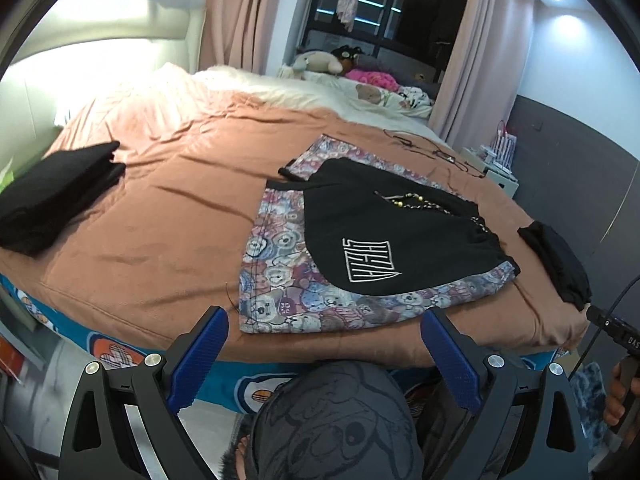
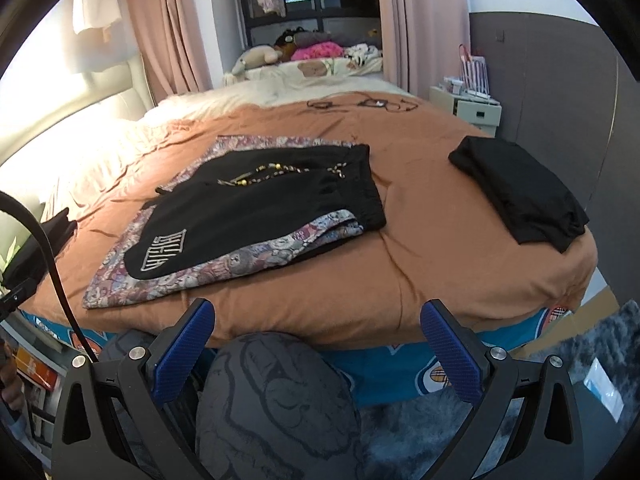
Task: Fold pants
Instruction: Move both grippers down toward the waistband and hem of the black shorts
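Your left gripper (image 1: 324,354) and right gripper (image 2: 318,346) both hang with jaws spread, holding nothing, off the bed's near edge above your knee. The pants (image 2: 256,208), black with a bear-print panel, lie flat near that edge. Grab one layer only and the fold skews; the beaded drawstring (image 2: 280,172) could snag a finger, and dragging bunches the orange sheet (image 2: 420,248)

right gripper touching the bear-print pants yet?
Apart. The right wrist view shows the right gripper open, back off the bed edge, with bare orange cover between it and the bear-print pants.
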Available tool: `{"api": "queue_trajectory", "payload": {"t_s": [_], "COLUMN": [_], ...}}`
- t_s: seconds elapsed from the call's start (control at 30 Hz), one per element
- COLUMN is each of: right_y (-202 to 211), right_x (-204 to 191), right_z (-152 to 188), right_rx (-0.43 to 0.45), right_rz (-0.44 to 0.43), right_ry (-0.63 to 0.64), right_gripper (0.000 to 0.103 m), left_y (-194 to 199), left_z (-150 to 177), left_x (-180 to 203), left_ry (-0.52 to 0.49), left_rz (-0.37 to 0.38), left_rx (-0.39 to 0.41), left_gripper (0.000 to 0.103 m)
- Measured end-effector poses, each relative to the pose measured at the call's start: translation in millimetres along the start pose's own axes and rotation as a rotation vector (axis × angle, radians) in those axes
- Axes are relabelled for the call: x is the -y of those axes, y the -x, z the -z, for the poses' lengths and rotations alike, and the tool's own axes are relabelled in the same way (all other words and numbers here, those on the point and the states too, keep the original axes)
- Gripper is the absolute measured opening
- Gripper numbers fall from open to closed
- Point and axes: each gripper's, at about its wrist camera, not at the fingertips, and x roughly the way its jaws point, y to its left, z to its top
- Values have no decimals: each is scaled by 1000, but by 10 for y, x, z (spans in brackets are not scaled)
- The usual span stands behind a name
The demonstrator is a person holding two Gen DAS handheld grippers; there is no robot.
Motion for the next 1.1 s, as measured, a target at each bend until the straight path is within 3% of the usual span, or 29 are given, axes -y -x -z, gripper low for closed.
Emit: {"api": "queue_trajectory", "payload": {"t_s": [0.23, 0.57, 0.83, 1.1], "right_y": [-209, -600, -921, -1218], "right_x": [93, 277, 358, 429], "right_z": [-191, -363, -476, -580], "right_rx": [-24, -54, -92, -124], "right_rz": [-28, -59, -106, -113], "right_ry": [-11, -31, -43, -57], "right_gripper": [103, 103, 103, 103], "left_y": [-287, -639, -864, -1022], "left_z": [-80, -46, 119, 206], "left_x": [-174, -493, -707, -747], "left_ry": [49, 171, 297, 344], "left_rz": [21, 51, 104, 132], "left_rx": [-41, -133, -223, -267], "left_gripper": [98, 89, 72, 71]}}
